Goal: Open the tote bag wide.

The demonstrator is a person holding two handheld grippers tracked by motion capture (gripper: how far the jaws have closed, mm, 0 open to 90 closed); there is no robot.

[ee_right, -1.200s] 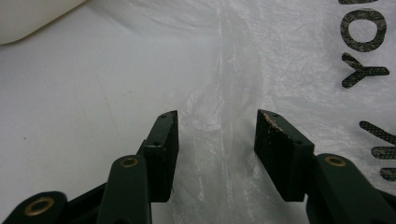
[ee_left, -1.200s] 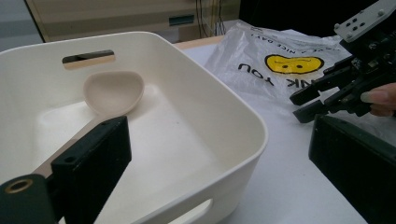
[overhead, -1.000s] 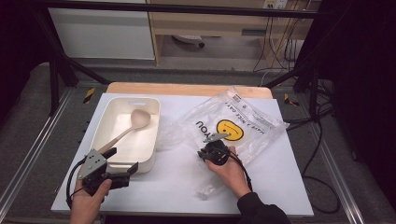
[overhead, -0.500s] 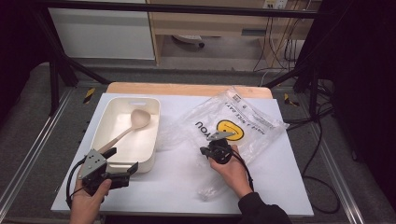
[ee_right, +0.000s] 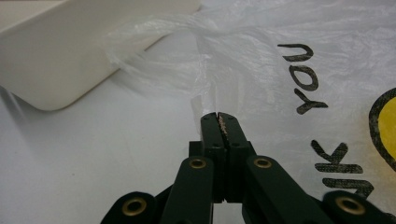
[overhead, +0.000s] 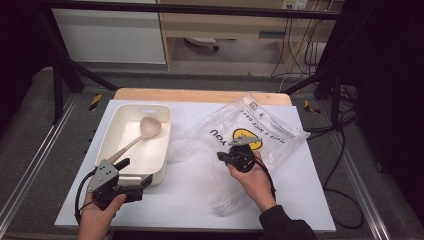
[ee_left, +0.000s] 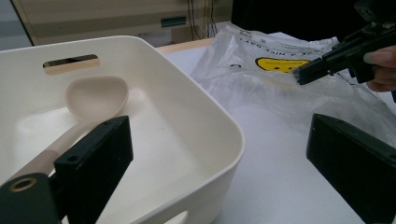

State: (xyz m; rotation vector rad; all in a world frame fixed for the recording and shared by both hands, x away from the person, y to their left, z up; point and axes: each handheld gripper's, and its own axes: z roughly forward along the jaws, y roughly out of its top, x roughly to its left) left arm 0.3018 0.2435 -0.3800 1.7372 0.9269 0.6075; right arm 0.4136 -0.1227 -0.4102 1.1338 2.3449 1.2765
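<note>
Two grippers are at work over the desk (overhead: 190,200). The right gripper (overhead: 231,156) has its fingers (ee_right: 219,126) pressed together, and in the right gripper view a fold of the clear plastic bag (overhead: 260,135) rises from between their tips, so the film is pinched there. Those jaws have just been closing on the film. The bag carries a yellow smiley face (overhead: 246,138) and dark lettering, and it lies crumpled across the right half of the white desk, its left edge reaching toward the cream tub (overhead: 162,150). In the left gripper view the right gripper's closed tips (ee_left: 312,72) sit against the bag just below the smiley.

The left gripper (overhead: 134,176) is held at the near left of the desk with its fingers (ee_left: 95,165) spread wide and nothing between the pads; in its own view one finger stands in front of the tub's inside and the other over the bare desk, with the tub's near corner in the gap. The tub sits on the left half of the desk, and a pale wooden spoon (overhead: 142,132) lies in it with the bowl toward the far end and the handle sloping up toward the near rim.
</note>
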